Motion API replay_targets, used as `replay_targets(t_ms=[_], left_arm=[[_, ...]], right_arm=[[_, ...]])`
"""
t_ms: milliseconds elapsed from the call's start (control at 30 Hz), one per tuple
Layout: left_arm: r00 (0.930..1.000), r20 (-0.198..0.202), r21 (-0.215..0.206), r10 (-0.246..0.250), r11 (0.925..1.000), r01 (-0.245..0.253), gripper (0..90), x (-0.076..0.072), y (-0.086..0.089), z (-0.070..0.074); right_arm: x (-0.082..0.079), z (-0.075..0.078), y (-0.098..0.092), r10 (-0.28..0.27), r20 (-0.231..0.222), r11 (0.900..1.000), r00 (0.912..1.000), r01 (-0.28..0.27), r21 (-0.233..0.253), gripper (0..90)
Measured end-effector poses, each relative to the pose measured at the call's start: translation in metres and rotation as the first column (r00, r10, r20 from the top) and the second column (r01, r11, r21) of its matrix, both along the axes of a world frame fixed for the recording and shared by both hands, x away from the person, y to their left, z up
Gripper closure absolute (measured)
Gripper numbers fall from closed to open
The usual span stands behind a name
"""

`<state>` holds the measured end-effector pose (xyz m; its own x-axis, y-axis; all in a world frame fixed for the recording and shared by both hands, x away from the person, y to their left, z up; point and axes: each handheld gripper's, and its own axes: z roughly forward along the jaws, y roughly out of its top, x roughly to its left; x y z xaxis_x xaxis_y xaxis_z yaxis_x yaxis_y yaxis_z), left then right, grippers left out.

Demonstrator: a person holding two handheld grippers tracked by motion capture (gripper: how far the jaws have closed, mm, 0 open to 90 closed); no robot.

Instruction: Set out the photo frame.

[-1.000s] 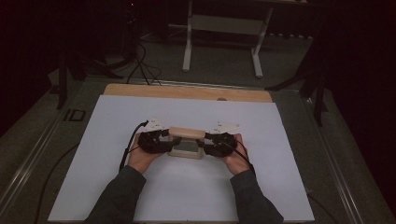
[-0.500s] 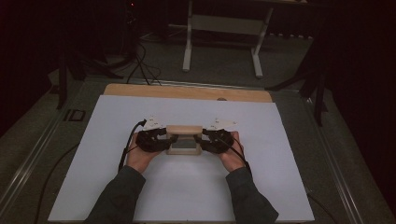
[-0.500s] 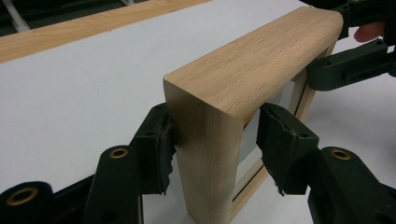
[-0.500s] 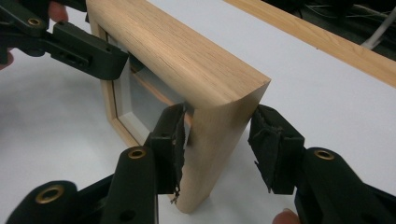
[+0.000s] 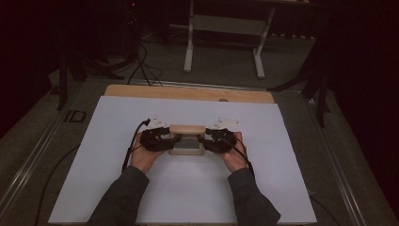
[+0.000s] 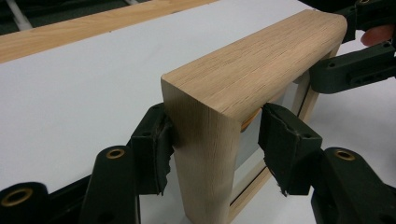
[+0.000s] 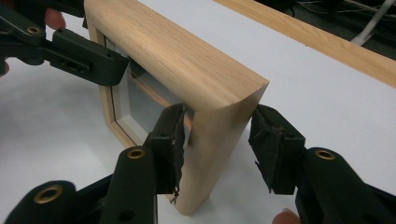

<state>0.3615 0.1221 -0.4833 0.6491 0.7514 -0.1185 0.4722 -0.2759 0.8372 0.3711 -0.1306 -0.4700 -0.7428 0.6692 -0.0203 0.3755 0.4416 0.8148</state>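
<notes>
A light oak picture frame (image 5: 187,129) with a glass pane stands upright on its lower edge on the white sheet (image 5: 188,197), at the middle of the table. My left gripper (image 5: 170,141) is shut on the frame's left side post (image 6: 201,154), one pad on the back and one on the front. At the opposite end, my right gripper (image 5: 204,141) is shut on the right side post (image 7: 219,140) in the same way. The left gripper view has the right gripper's jaw (image 6: 355,70) at the frame's far end. In the right gripper view, the left gripper's jaw (image 7: 79,56) sits at the other end.
A wooden strip (image 5: 188,92) runs along the table's far edge. On the dark floor beyond it are a white stand's legs (image 5: 223,28) and loose cables (image 5: 141,61). Black cables trail from both grippers over the person's wrists.
The frame has tipped up from a flatter pose to upright, and both grippers have moved slightly away from the person with it.
</notes>
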Motion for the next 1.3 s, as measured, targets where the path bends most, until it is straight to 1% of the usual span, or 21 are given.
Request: replay_targets(t_ms=[233,300,333,433,500,600,667,733,800,867,933,1033,1167,1300], left_arm=[[0.9999,-0.015,-0.009,-0.001,1.0,0.001,44.8,0.0041,0.0,0.0],[0.9997,-0.023,-0.02,0.004,0.9998,-0.004,44.5,0.0057,0.0005,-0.0008],[0.9996,-0.026,-0.024,0.007,0.9997,-0.007,44.4,0.006,0.0006,-0.0011],[0.9995,-0.028,-0.021,0.014,0.9997,-0.014,42.7,0.0065,0.0002,-0.0016],[0.9992,-0.037,-0.022,0.015,0.9996,-0.016,41.1,0.0068,0.0005,-0.002],[0.9987,-0.043,-0.022,0.028,0.9993,-0.029,39.2,0.0071,0.001,-0.0021],[0.9984,-0.049,-0.03,0.028,0.9991,-0.029,39.3,0.0074,0.0017,-0.0021],[0.9983,-0.05,-0.026,0.03,0.9992,-0.031,39.3,0.0074,0.0016,-0.0022],[0.9981,-0.054,-0.029,0.029,0.9991,-0.03,39.7,0.0076,0.0016,-0.0024],[0.9981,-0.054,-0.023,0.03,0.9992,-0.031,39.9,0.007,0.0014,-0.0023],[0.9981,-0.054,-0.026,0.03,0.9992,-0.032,40.7,0.0063,0.0018,-0.002],[0.9976,-0.061,-0.028,0.033,0.999,-0.035,40.9,0.0065,0.0024,-0.002],[0.9969,-0.068,-0.029,0.039,0.9988,-0.041,39.3,0.0069,0.0032,-0.003],[0.9962,-0.075,-0.029,0.045,0.9985,-0.047,38.2,0.0067,0.0051,-0.0047]], right_arm=[[0.0014,-0.0003,-0.0001,-0.015,-0.008,1.0,0.9999,0.015,0.005,54.6],[0.0038,-0.0011,-0.0005,-0.019,-0.022,1.0,0.9996,0.02,0.022,54.4],[0.0044,-0.0013,-0.0009,-0.021,-0.024,1.0,0.9995,0.021,0.022,54.3],[0.0051,-0.002,-0.001,-0.022,-0.03,0.999,0.9993,0.023,0.027,53.8],[0.0059,-0.0029,-0.0013,-0.023,-0.037,0.999,0.9991,0.024,0.023,51.2],[0.0063,-0.0028,-0.0022,-0.021,-0.04,0.999,0.999,0.022,0.03,50.4],[0.0061,-0.0022,-0.0023,-0.019,-0.039,0.999,0.999,0.021,0.031,50.0],[0.0064,-0.002,-0.0025,-0.021,-0.039,0.999,0.999,0.023,0.032,50.0],[0.0074,-0.0023,-0.0032,-0.027,-0.039,0.999,0.9989,0.029,0.035,52.6],[0.0083,-0.0029,-0.0037,-0.027,-0.038,0.999,0.9989,0.029,0.036,56.4],[0.0091,-0.0034,-0.0041,-0.031,-0.039,0.999,0.9988,0.032,0.038,57.4],[0.009,-0.0036,-0.004,-0.032,-0.038,0.999,0.9987,0.034,0.04,56.7],[0.0076,-0.0034,-0.0033,-0.03,-0.042,0.999,0.9987,0.031,0.037,52.9],[0.0082,-0.0028,-0.0051,-0.037,-0.042,0.999,0.9984,0.039,0.036,53.0]])
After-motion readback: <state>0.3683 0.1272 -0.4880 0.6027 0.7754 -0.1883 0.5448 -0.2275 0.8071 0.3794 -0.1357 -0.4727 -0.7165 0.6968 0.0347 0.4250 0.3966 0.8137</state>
